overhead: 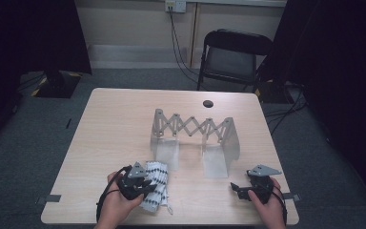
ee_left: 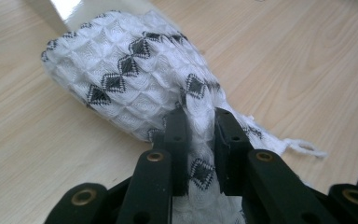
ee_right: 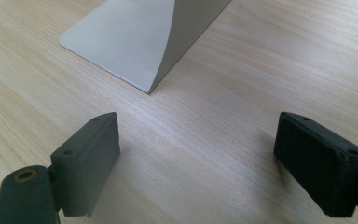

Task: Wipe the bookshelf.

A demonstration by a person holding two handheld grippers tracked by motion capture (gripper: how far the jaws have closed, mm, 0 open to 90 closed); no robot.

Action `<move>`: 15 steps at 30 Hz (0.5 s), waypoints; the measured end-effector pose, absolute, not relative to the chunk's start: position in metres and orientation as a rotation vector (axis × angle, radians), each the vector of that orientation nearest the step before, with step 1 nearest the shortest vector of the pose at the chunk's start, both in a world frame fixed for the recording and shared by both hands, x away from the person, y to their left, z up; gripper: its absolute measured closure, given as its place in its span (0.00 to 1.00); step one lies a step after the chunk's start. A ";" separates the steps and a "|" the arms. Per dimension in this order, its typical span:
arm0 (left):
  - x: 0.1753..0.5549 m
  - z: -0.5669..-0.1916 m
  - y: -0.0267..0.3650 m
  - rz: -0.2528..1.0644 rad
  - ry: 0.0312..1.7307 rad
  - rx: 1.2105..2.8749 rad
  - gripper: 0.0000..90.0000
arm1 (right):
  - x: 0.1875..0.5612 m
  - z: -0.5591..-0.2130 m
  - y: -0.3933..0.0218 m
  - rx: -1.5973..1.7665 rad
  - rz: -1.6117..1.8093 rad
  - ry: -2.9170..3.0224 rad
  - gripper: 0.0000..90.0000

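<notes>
cloth first: white waffle-weave cloth with black diamond pattern (overhead: pixel 156 191) lies bunched on the pale wood-grain table (overhead: pixel 114 124), at about 7 o'clock from the table's centre, near the front edge. left gripper (overhead: pixel 145 187), black with a grey three-cornered plate on top, sits on the cloth's left side, held in the person's left hand (overhead: pixel 116 202). in the left gripper view its jaws are drawn narrow and pinch a fold of the cloth (ee_left: pixel 135 79) between the pads; the rest of the cloth bulges away toward 11 o'clock and a loose thread loop trails off at 4 o'clock.

centre of the table: grey metal scissor-lattice rack with two curved sheet feet (overhead: pixel 193 131), standing well apart from the cloth, at about 1 o'clock from it. small dark round hole (overhead: pixel 208 103) in the tabletop beyond the rack, at 12 o'clock.

right side: right gripper (overhead: pixel 238 190) rests near the front edge at 5 o'clock, in the person's right hand (overhead: pixel 267 205), pointing left. right gripper view shows its jaws spread wide with bare table between them, nothing held; one grey sheet foot (ee_right: pixel 135 42) of the rack lies ahead at 12 o'clock.
</notes>
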State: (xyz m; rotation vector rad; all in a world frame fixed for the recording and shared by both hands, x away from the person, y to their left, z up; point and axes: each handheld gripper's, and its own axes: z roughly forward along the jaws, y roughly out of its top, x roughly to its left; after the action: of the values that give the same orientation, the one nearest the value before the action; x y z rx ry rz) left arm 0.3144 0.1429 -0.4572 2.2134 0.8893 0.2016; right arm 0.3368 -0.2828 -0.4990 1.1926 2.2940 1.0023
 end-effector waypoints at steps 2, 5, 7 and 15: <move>0.315 -0.455 0.138 0.199 0.871 2.207 0.86 | 0.337 -0.499 -0.283 1.193 1.002 2.294 0.15; 0.316 -0.450 0.123 0.188 0.821 2.207 0.86 | 0.337 -0.499 -0.283 1.195 1.001 2.293 0.15; 0.317 -0.448 0.118 0.189 0.809 2.206 0.86 | 0.337 -0.499 -0.283 1.193 1.002 2.294 0.15; 0.337 -0.440 0.091 0.198 0.779 2.196 0.86 | 0.337 -0.499 -0.283 1.195 1.001 2.293 0.15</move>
State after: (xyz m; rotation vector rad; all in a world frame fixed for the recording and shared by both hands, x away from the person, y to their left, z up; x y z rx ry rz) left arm 0.3369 0.0914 -0.4401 2.1957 0.7794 0.1984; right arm 0.3367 -0.2828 -0.4989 1.1949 2.2934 1.0011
